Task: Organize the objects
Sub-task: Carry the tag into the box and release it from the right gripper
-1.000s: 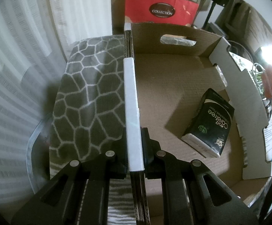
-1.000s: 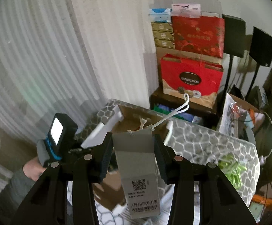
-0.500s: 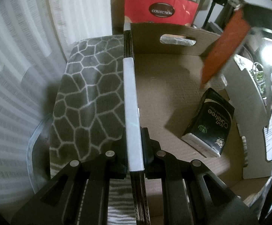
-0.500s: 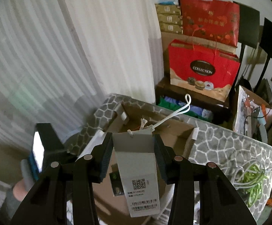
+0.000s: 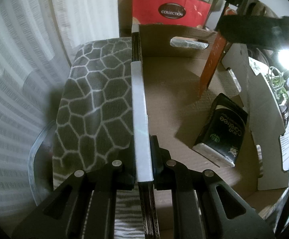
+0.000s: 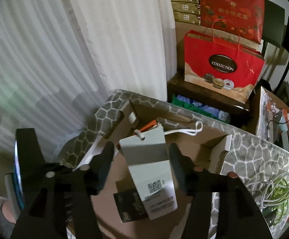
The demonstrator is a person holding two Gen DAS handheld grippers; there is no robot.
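My left gripper is shut on the white-edged left wall of an open cardboard box. A black Carefree pack lies inside at the right. My right gripper is open over the box. Between its spread fingers a grey and white tagged packet with a white cord loop tilts loose, apart from both pads. In the left wrist view it shows as an orange slab hanging above the box floor.
The box sits on a grey honeycomb cloth over a glass table. White curtains hang at the left. A red COLLECTION bag and stacked boxes stand behind. Green and white cables lie at the right.
My right gripper has moved over the box, lowered and opened; the tagged packet, held tight before, now tilts loose between the fingers. My left gripper has not moved.
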